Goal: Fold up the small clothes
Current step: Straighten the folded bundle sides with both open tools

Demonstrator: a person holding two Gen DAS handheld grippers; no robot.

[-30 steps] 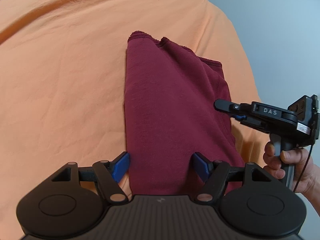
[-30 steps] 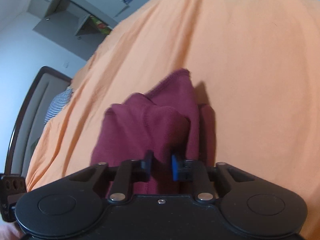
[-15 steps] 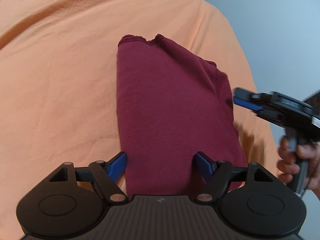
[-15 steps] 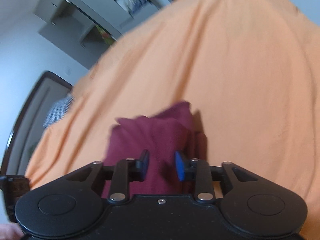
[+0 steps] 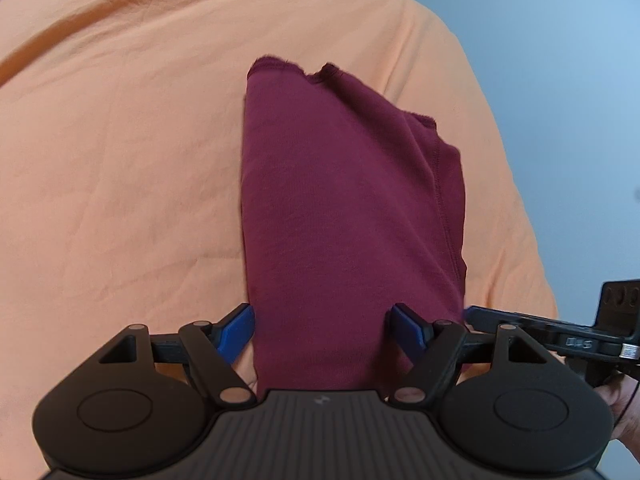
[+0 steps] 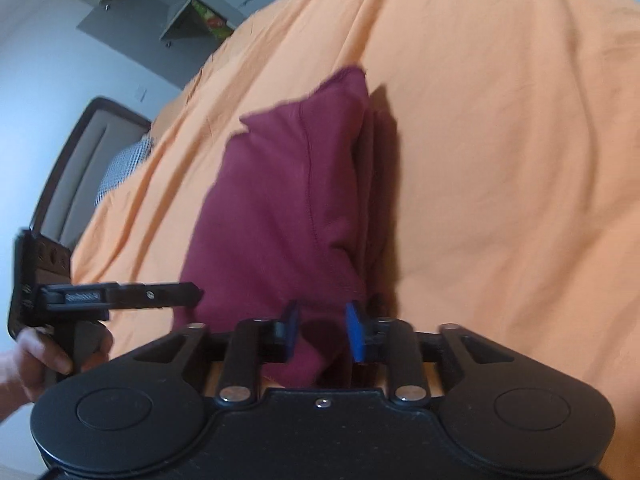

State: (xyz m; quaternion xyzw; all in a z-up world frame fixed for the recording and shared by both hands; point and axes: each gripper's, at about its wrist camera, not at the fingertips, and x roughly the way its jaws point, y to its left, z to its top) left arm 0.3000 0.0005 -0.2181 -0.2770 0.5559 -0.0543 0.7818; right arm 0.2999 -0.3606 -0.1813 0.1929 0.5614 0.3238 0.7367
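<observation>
maroon garment lies folded on the orange bed, both grippers at its near end

the left gripper (image 5: 322, 330) has its blue fingers (image 5: 236, 330) spread wide, one on each side of the folded maroon garment (image 5: 344, 216). the cloth runs between them, and they grip nothing. the left pad sits just beside the garment's left edge; whether it touches is not clear.

the right gripper (image 6: 322, 330) has its fingers (image 6: 354, 332) partly apart, a narrow gap between the pads. a fold of the garment (image 6: 280, 208) rises into that gap, yet the pads do not press it.

the garment rests on the orange bedsheet (image 5: 120, 160), near the bed's right edge.

the left wrist view shows the garment's stitched hem along the right side and the right gripper's body low at the right. the right wrist view shows instead the left gripper from the side, a hand (image 6: 44, 352) on its handle, a dark headboard (image 6: 68, 160), a checked pillow (image 6: 120, 168) and grey shelving (image 6: 160, 12) beyond the bed.
</observation>
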